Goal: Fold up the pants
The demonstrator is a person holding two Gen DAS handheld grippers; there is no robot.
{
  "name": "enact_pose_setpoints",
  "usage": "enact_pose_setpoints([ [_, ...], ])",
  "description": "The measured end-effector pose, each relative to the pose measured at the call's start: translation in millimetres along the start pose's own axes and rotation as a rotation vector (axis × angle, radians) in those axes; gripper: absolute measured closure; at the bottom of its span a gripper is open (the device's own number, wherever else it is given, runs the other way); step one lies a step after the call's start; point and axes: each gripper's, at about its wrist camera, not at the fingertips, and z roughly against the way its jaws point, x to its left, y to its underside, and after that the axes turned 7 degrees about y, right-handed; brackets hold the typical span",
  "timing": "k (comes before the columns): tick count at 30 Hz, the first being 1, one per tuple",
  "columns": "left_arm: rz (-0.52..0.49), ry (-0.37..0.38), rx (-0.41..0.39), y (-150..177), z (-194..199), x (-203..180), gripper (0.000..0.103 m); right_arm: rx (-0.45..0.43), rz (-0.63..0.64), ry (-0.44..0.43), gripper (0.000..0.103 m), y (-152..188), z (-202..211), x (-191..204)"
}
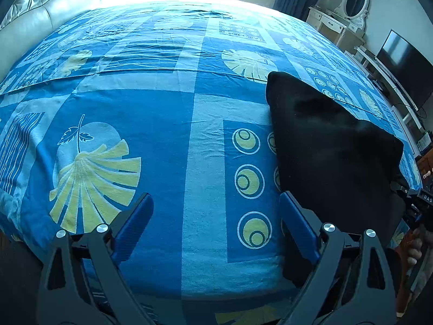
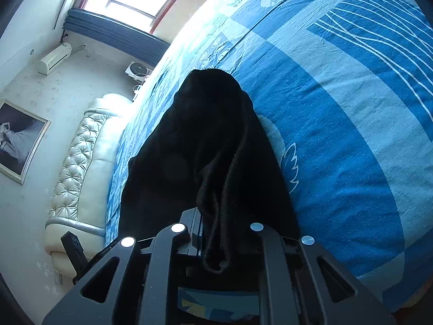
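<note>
Right gripper (image 2: 213,233): jaws drawn almost together, clamped on a bunched fold of the black pants (image 2: 205,146). The pinched edge droops out of the jaws toward the camera. The rest of the cloth runs forward from the jaws and lies on the bed sheet (image 2: 338,135), tapering to a rounded far end. Gripper pitched moderately downward; the view is rolled, so the bed edge runs diagonally.

Left gripper (image 1: 216,216): jaws wide apart, nothing between them. The blue pads (image 1: 135,224) hang over bare blue sheet (image 1: 162,135) printed with yellow leaves and circles. Right-hand pad sits just beside the near left edge of the pants (image 1: 333,149); contact cannot be told. Gripper pitched steeply down at the bed's near edge.

Pants lie on the right half of the bed. At the far right edge the right gripper's body (image 1: 422,203) is at their raised near corner, with fingers (image 1: 414,246) of the person's hand below it.

Quilted headboard (image 1: 46,8) at far left.
</note>
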Motion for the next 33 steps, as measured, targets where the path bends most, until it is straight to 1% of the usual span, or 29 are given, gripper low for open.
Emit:
enact_pose_setpoints([
  [6,-0.022,-0.006,-0.011,3.9,3.6,-7.3,0.009,-0.003,-0.023,-0.025,0.09,-0.7,-1.1,-3.3],
  [11,-0.026,-0.006,-0.007,7.0,3.4,-9.9,0.009,-0.008,-0.022,-0.02,0.09,-0.6,-2.5,0.8],
  [33,-0.023,-0.008,-0.003,8.8,3.7,-8.3,0.009,-0.005,-0.029,-0.027,0.09,-0.7,0.1,-5.1],
])
